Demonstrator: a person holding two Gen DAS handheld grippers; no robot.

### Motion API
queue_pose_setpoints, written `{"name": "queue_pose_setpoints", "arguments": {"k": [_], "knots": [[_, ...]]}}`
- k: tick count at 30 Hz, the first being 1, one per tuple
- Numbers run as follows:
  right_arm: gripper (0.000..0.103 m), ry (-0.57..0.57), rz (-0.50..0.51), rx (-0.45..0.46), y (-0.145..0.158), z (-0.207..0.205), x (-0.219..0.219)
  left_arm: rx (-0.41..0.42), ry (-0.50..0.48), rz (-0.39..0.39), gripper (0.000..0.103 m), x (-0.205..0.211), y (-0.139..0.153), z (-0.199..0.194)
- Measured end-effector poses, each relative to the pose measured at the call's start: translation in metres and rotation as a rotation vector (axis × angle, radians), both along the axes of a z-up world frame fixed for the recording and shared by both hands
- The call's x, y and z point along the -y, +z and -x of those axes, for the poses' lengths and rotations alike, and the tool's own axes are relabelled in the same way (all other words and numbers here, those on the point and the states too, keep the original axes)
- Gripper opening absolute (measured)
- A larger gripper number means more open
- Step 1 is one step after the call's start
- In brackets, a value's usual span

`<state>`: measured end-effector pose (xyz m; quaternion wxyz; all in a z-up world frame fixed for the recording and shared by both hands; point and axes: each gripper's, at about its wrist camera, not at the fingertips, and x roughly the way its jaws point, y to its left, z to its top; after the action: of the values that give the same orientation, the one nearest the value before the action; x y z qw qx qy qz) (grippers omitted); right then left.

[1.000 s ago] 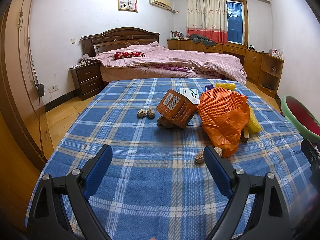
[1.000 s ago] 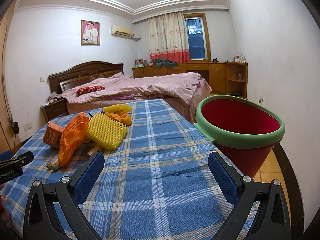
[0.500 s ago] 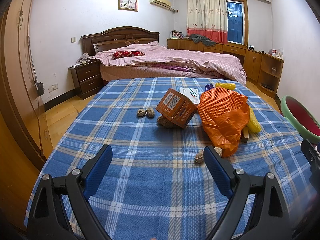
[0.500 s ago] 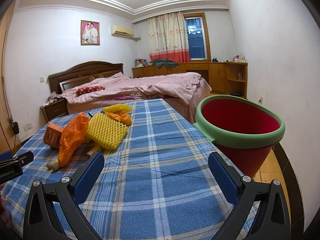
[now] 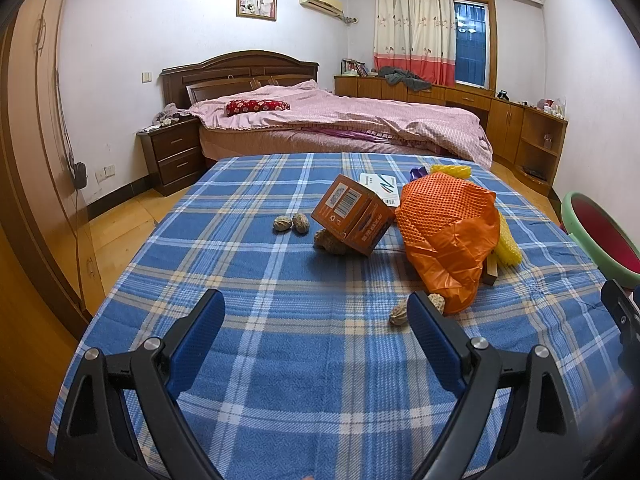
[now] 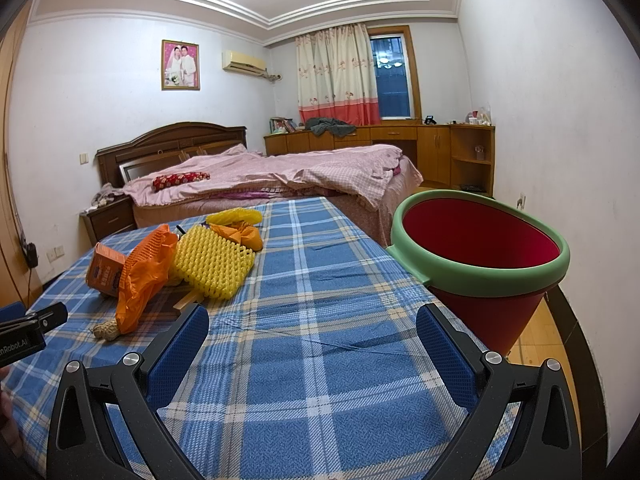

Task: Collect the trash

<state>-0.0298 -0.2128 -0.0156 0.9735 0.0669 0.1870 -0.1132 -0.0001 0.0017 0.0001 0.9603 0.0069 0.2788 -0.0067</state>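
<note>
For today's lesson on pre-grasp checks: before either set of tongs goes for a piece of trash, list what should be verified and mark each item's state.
1. Left tongs open and empty: ok.
2. Right tongs open and empty: ok.
3. Red bin mouth unobstructed, beside the table: ok.
4. Nearest walnut shell free to grasp: not ok, partly hidden behind a finger.
5. Orange box lying flat: not ok, tilted on a shell.
6. Bin steady: cannot tell.

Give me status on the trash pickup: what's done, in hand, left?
Done: nothing visible; the visible part of the red bin's inside is bare. In hand: nothing; left claw and right claw are both open. Left on the table: orange box, orange bag, yellow foam net, nut shells.
</note>
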Motion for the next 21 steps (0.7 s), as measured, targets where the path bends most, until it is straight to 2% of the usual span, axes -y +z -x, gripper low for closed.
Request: {"name": "queue_pose_setpoints", "arguments": {"k": [21], "knots": [[0.103,0.0,0.0,0.0,0.0001,0.0001,0.0,-0.003,0.0,0.003,0.092,0.0004,-0.0025,0.0008]]}}
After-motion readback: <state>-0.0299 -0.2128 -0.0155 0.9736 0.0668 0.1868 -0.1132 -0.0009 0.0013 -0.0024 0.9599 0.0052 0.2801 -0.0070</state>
